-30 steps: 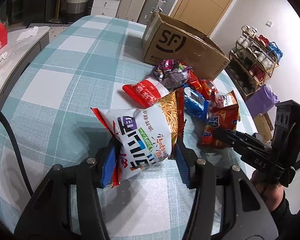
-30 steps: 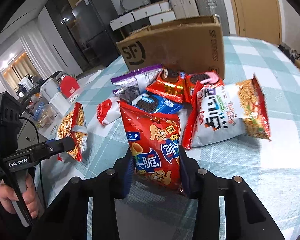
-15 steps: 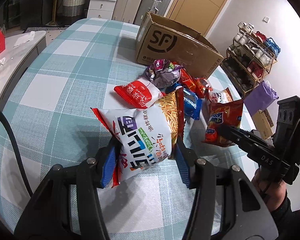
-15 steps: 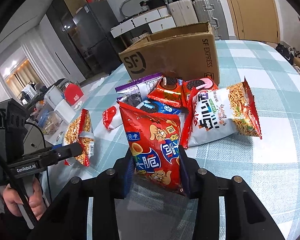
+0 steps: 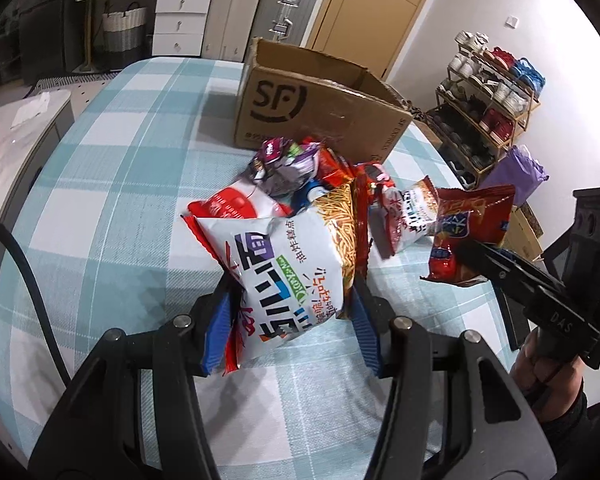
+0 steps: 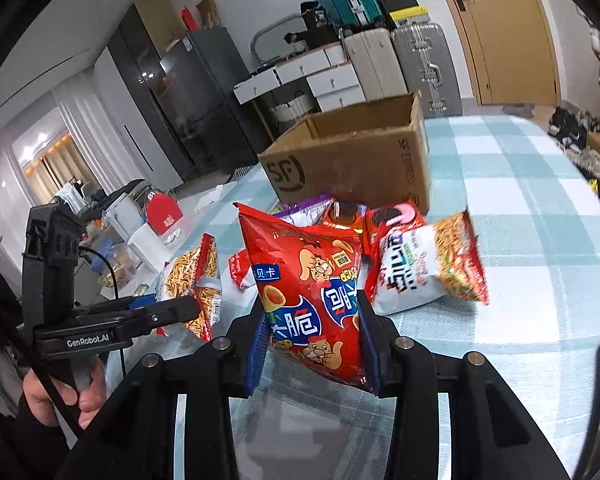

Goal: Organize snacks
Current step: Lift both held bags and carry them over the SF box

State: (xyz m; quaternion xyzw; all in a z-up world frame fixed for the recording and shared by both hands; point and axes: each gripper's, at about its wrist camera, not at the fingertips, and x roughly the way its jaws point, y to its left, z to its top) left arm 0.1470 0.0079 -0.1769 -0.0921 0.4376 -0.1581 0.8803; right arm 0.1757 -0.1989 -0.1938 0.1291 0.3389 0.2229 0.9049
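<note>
Blue-padded jaws of the left gripper (image 5: 290, 320) clamp the lower end of a white crinkly snack bag printed with noodle sticks (image 5: 296, 264), which hangs clear of the teal-and-white checked tablecloth (image 5: 112, 184). Blue pads of the right gripper (image 6: 312, 344) likewise pinch a glossy red chip bag with cartoon figures (image 6: 308, 292), also lifted off the cloth. In the left wrist view that red bag sits to the right, near the table's right edge, with a hand (image 5: 548, 364) on the gripper's handle below it.

Just beyond both held bags lies the heap of remaining packets: a second white noodle-stick bag (image 6: 424, 268) on the right side, a red-and-white pouch (image 5: 232, 204), a purple foil packet (image 5: 284, 160) and red cookie packs (image 6: 392, 216) touching one another.

Behind the heap, close against it, stands an open brown cardboard box marked SF (image 5: 312, 112), its flaps up and its mouth unobstructed. Bare cloth stretches wide to the left of the heap in the left wrist view and to the right of the box in the right wrist view, out to the table's rounded rim.
</note>
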